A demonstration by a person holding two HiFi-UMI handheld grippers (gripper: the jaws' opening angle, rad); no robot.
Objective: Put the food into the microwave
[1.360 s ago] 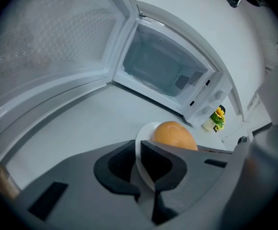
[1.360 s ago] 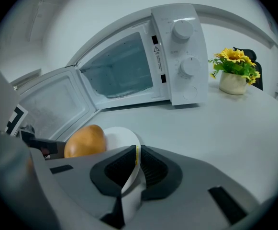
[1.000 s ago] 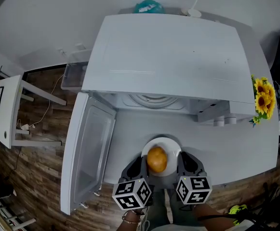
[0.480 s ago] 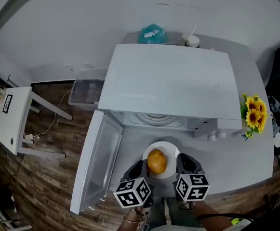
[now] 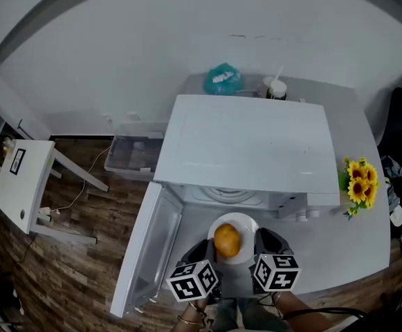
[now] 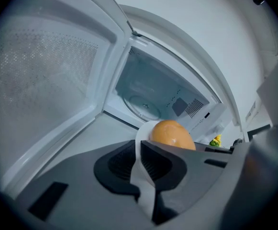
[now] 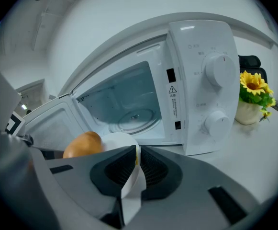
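Left gripper (image 6: pixel 139 164) of mine has its ribbed dark jaws clamped on the thin rim of a round white plate (image 5: pixel 241 221), and my right gripper (image 7: pixel 135 169) pinches the opposite edge the same way. Smooth, glossy, egg-shaped orange-brown food (image 5: pixel 227 240) sits on that plate, held just in front of the boxy white microwave (image 5: pixel 249 144). The microwave's speckled-window door (image 5: pixel 147 251) hangs wide open at its left, baring the round glass turntable (image 7: pixel 136 116) inside, and yellow sunflowers (image 5: pixel 359 178) stand at its right.
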